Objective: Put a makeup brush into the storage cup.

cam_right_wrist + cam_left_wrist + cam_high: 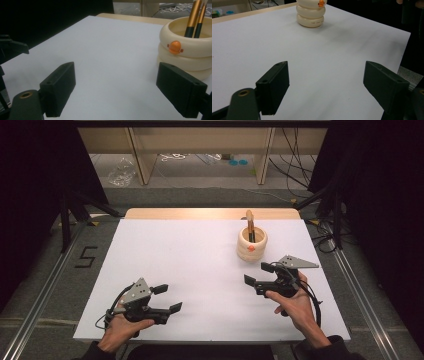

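A cream ribbed holder [251,245] with an orange knob stands at the back right of the white table [190,265]. Two orange-and-black brushes [250,226] stick up out of it. My right gripper [258,274] hovers just in front of the holder, open, nothing between its jaws; in the right gripper view the holder [186,53] and brushes [194,18] are close at the upper right. My left gripper [168,298] is held near the front left edge, open and empty. The holder [311,13] shows far off in the left gripper view.
A wooden board [210,213] runs along the table's far edge. Beyond it stand wooden furniture legs [140,162] and loose cables [295,175] on the floor. Black curtains flank both sides. A metal rail [357,295] runs along the right of the table.
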### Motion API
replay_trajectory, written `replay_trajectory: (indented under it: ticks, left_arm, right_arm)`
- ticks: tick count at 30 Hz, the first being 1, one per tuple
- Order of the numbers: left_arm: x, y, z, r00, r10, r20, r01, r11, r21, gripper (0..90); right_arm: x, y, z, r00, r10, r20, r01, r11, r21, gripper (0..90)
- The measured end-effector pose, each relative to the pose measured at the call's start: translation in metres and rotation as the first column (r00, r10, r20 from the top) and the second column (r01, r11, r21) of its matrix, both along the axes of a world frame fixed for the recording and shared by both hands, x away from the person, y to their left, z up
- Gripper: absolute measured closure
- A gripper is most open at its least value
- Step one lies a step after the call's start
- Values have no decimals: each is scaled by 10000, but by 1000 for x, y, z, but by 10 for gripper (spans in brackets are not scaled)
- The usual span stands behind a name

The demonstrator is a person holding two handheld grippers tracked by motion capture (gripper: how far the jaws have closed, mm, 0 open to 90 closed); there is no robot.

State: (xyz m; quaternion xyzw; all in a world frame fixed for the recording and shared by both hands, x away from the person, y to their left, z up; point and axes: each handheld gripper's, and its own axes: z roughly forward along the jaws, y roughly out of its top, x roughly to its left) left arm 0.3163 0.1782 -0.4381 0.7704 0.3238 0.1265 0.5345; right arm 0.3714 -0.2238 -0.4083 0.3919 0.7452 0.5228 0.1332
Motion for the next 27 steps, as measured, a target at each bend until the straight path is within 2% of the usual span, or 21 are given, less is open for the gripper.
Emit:
replay_trajectory:
  ticks: [1, 2, 4, 5, 7, 8, 9, 13, 14, 15, 17, 18, 19, 21, 22, 23, 24, 25, 26, 27]
  left_arm:
    - [0, 0, 0, 10000, -48, 44, 47, 10000, 51, 206]
    - [0, 0, 0, 9999, -96, 88, 95, 9999, 88, 207]
    - [1, 0, 0, 9999, -120, 122, 119, 9999, 106, 206]
    - [0, 0, 0, 9999, -122, 122, 121, 9999, 114, 206]
    - [0, 0, 0, 9998, -125, 147, 123, 9998, 127, 206]
    - [0, 0, 0, 9998, -132, 151, 130, 9998, 128, 207]
    - [0, 0, 0, 9998, -131, 144, 129, 9998, 127, 206]
    - [0, -1, -1, 9998, -156, 143, 154, 9998, 148, 206]
    - [0, -1, -1, 9998, -159, 142, 157, 9998, 136, 206]
    - [0, -1, -1, 9997, -169, 147, 167, 9998, 133, 206]
    - [-1, -1, -1, 9999, -99, 66, 98, 9999, 58, 206]
    - [-1, -2, -1, 10000, -74, 26, 74, 10000, 21, 206]
    - [-1, -2, -1, 10000, -82, 37, 82, 10000, 46, 206]
    - [-1, -1, -1, 10000, -78, 27, 78, 10000, 26, 206]
    - [-1, -1, -1, 10000, -86, 33, 86, 10000, 20, 206]
    - [-1, -2, -1, 10000, -86, 35, 85, 10000, 18, 205]
    - [-1, -2, -1, 10000, -81, 34, 81, 10000, 10, 206]
    - [-1, -2, -1, 10000, -49, 52, 49, 10000, 8, 206]
    - [-1, -2, -1, 10000, -65, 51, 65, 10000, -2, 205]
    - [-1, -2, -1, 9999, -80, 66, 80, 10000, 11, 206]
  right_arm:
    - [-2, 0, -1, 10000, 8, 67, -7, 9998, -177, 168]
    - [-4, 0, -1, 10000, 65, -15, -65, 9999, -133, 168]
    - [-6, 1, -3, 9996, 88, 283, -84, 9999, -133, 168]
    - [-8, 1, -4, 9999, 115, 95, -114, 9998, -139, 168]
    - [-12, 2, -6, 9999, 90, 72, -89, 9998, -160, 168]
    - [-11, 3, -7, 9994, 148, 305, -146, 9999, -67, 167]
    - [-14, 3, -7, 9997, 224, 108, -224, 9997, -43, 168]
    - [-19, 7, -9, 9993, 204, 309, -201, 9998, -88, 167]
    - [-20, 6, -8, 9996, 260, 65, -259, 9993, -268, 167]
    - [-22, 7, -9, 9997, 255, 63, -254, 9996, -94, 166]
    - [-23, 7, -10, 9992, 260, 305, -254, 9995, -208, 166]
    - [-24, 7, -12, 9993, 309, 216, -307, 9995, -97, 166]
    - [-26, 6, -11, 9997, 191, 163, -186, 9993, -312, 166]
    - [-28, 5, -12, 9994, 338, 38, -337, 9992, -231, 166]
    - [-28, 5, -12, 9995, 267, 191, -263, 9994, -223, 166]
    - [-30, 5, -13, 9998, 221, 19, -221, 9996, -193, 166]
    - [-30, 4, -14, 9994, 193, 271, -183, 9992, -352, 166]
    - [-32, 4, -14, 9997, 229, -17, -229, 9996, -165, 165]
    - [-32, 3, -15, 9998, 177, 95, -174, 9995, -277, 166]
    - [-34, 2, -15, 9998, 205, 21, -204, 9996, -195, 166]
